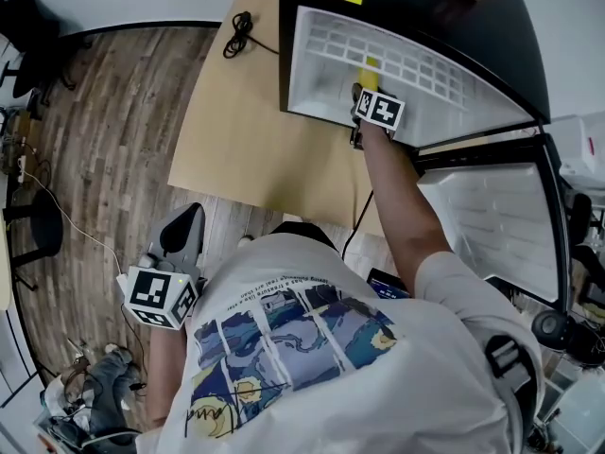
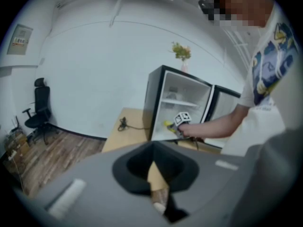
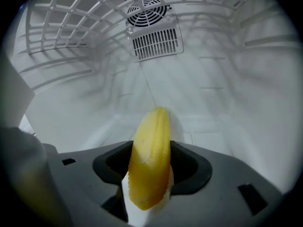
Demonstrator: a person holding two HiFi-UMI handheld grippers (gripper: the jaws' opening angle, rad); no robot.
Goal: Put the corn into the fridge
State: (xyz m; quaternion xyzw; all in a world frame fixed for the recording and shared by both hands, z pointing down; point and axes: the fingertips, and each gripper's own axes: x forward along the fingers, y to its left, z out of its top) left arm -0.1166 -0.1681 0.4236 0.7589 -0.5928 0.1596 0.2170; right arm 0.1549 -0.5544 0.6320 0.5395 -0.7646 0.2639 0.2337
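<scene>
The yellow corn [image 3: 150, 160] stands on end between the jaws of my right gripper [image 3: 150, 176], which is shut on it. That gripper is inside the open black fridge [image 1: 321, 8], low in its white compartment [image 3: 222, 108]. In the head view the corn [image 1: 371, 68] pokes out past the right gripper [image 1: 365, 89] and its marker cube. My left gripper [image 1: 180, 239] hangs low at the left beside the person's body, over the wooden floor, far from the fridge. Its jaws are shut with nothing in them [image 2: 158, 203]. From there the fridge [image 2: 156, 103] and corn [image 2: 168, 124] show in the distance.
The fridge stands on a tan board [image 1: 255, 130] with a black cable [image 1: 238, 32] lying on it. Its door [image 1: 501, 216] swings open to the right. A wire shelf [image 3: 61, 37] and a fan vent [image 3: 154, 32] lie above the corn. An office chair [image 2: 39, 105] stands far left.
</scene>
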